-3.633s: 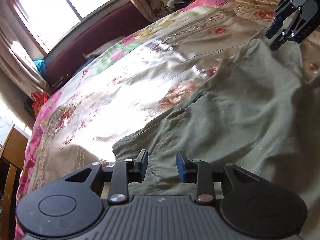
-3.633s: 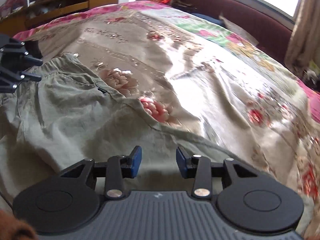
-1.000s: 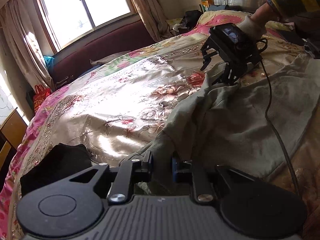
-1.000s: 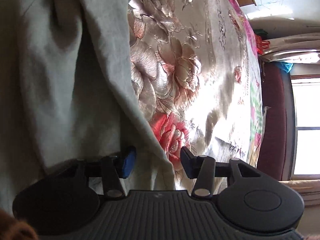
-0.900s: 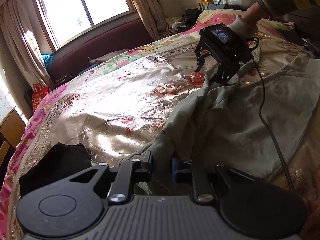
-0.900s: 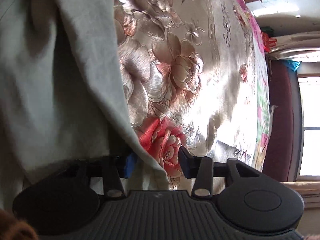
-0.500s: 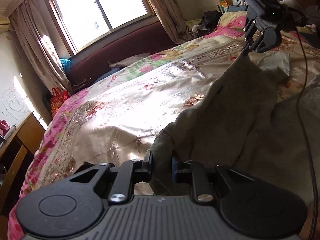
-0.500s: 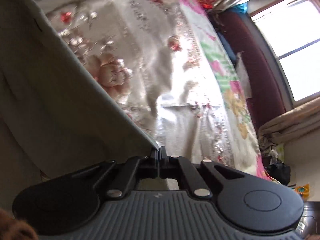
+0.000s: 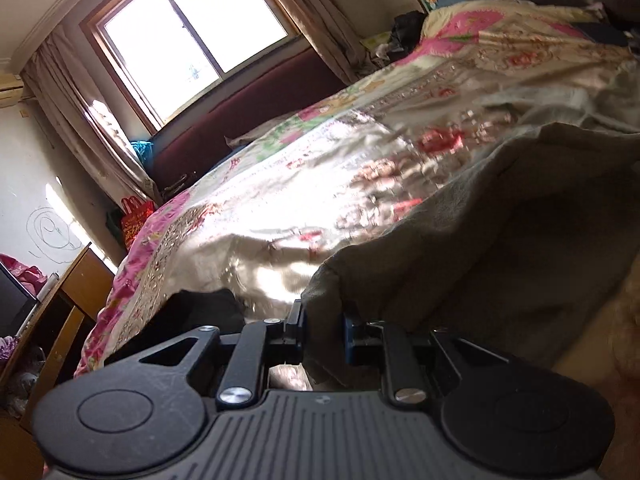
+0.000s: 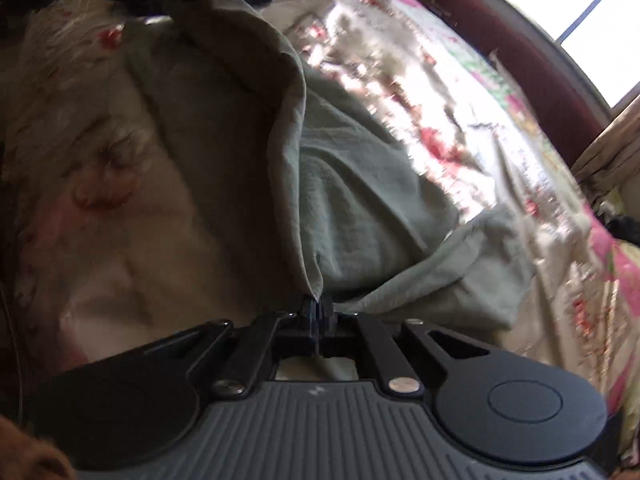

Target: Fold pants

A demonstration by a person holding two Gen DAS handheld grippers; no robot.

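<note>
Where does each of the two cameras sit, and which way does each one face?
Left wrist view: sits on the left tongs, faces across the flowered bedspread toward the window; its own fingers clamp the olive pants.
Right wrist view: sits on the right tongs, faces along the lifted pants edge; the left tongs show at top left, and a bit of sleeve at bottom left.
Shared: pants, bedspread, window.
</note>
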